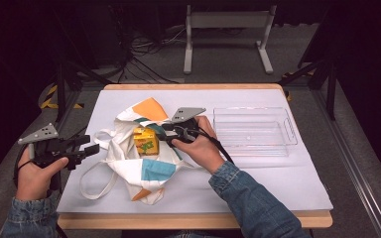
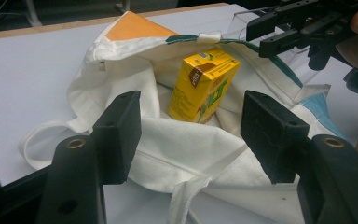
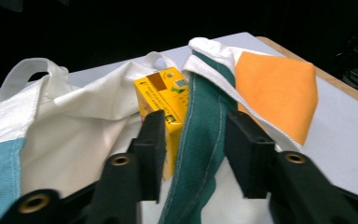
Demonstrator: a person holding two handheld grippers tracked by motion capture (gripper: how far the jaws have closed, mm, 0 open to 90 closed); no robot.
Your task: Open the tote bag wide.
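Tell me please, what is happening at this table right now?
A person holds tongs in each hand and works on a cloth tote bag on the table. A yellow juice carton stands inside the open bag. The right tongs are at the bag's rim, jaws apart on either side of its green edge, beside the carton. The left tongs are open, just left of the bag. A clear plastic tray sits to the right.

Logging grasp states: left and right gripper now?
Left gripper: open, holding nothing, short of the tote bag.
Right gripper: open, jaws astride the bag's green-lined rim, not clamped.
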